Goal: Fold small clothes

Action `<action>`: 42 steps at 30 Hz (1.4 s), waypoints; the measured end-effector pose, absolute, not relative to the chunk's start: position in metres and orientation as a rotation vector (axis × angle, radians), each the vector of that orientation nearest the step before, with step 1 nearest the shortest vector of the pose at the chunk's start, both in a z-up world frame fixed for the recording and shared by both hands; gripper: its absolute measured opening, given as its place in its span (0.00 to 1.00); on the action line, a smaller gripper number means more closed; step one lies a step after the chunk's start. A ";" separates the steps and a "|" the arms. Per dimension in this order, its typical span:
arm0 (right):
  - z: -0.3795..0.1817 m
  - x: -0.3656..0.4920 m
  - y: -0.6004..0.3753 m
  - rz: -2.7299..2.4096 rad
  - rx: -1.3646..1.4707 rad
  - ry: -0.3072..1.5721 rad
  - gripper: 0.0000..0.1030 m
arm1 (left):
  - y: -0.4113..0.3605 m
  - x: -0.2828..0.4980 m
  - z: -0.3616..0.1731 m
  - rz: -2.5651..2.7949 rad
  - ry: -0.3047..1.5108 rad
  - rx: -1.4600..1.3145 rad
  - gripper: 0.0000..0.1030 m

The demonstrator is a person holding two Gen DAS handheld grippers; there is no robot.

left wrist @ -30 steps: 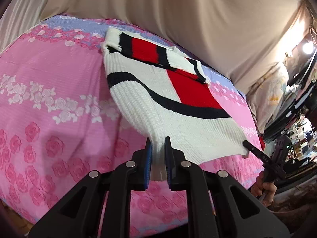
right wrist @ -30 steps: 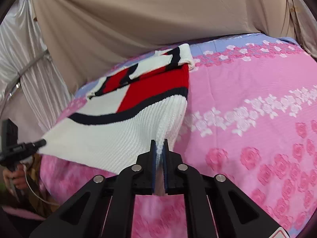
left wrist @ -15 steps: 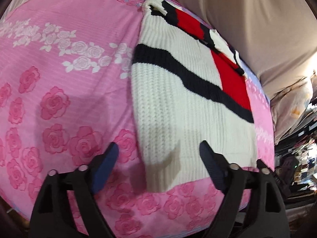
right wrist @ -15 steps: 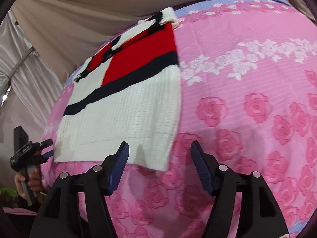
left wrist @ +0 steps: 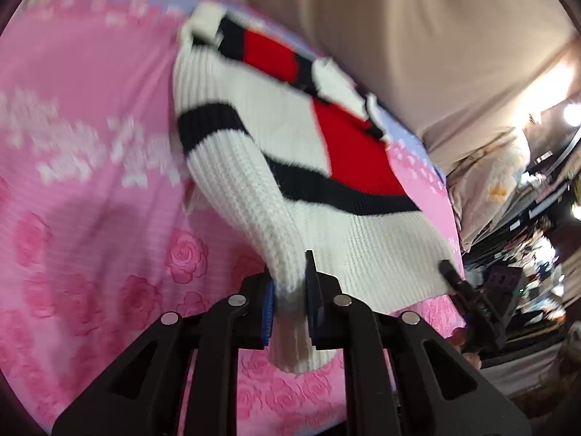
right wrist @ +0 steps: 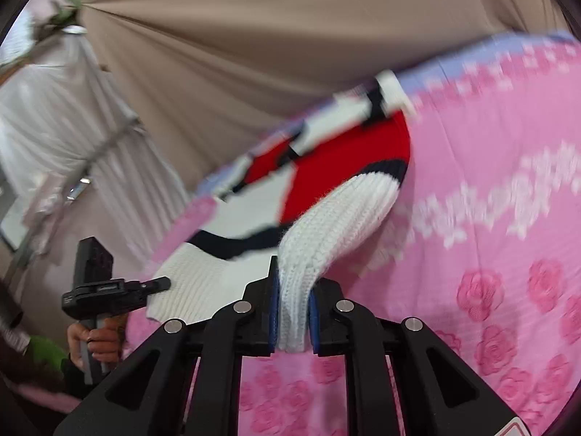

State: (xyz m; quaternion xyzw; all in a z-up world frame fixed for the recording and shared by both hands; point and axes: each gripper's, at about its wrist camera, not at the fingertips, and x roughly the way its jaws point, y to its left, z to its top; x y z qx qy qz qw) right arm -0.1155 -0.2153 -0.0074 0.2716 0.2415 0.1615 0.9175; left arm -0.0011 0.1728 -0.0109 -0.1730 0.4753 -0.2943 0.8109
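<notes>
A small white knit sweater (left wrist: pixel 290 152) with red blocks and black stripes lies on a pink rose-print bedsheet (left wrist: pixel 90 189). My left gripper (left wrist: pixel 288 301) is shut on its near hem corner, which bunches up and hangs between the blue pads. In the right wrist view the same sweater (right wrist: pixel 337 218) rises off the sheet (right wrist: pixel 490 254), and my right gripper (right wrist: pixel 292 312) is shut on the other hem corner. Each view shows the opposite gripper at the far hem corner: the right one (left wrist: pixel 450 272) and the left one (right wrist: pixel 159 283), held by a hand (right wrist: pixel 98 338).
A beige curtain (left wrist: pixel 399 36) hangs behind the bed. Cluttered shelves and lamps (left wrist: pixel 537 225) stand past the bed's right edge. A silvery drape (right wrist: pixel 54 145) hangs to the left in the right wrist view.
Half a second ago both grippers stood open above the flat hem. Both have since shut on the hem corners and lifted them off the sheet.
</notes>
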 end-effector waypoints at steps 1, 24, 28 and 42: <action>0.006 -0.131 -0.217 0.354 0.542 0.449 0.07 | 0.176 -0.010 0.003 -0.646 0.977 -0.356 0.12; -0.068 -0.091 -0.218 0.259 0.636 0.859 0.71 | 0.202 -0.011 -0.065 -0.511 1.149 -0.480 0.70; -0.064 -0.074 -0.198 0.313 0.623 0.807 0.43 | 0.192 -0.009 -0.072 -0.583 1.125 -0.565 0.85; -0.036 -0.139 -0.217 0.178 0.492 0.732 0.61 | 0.212 -0.037 -0.036 -0.636 1.047 -0.516 0.10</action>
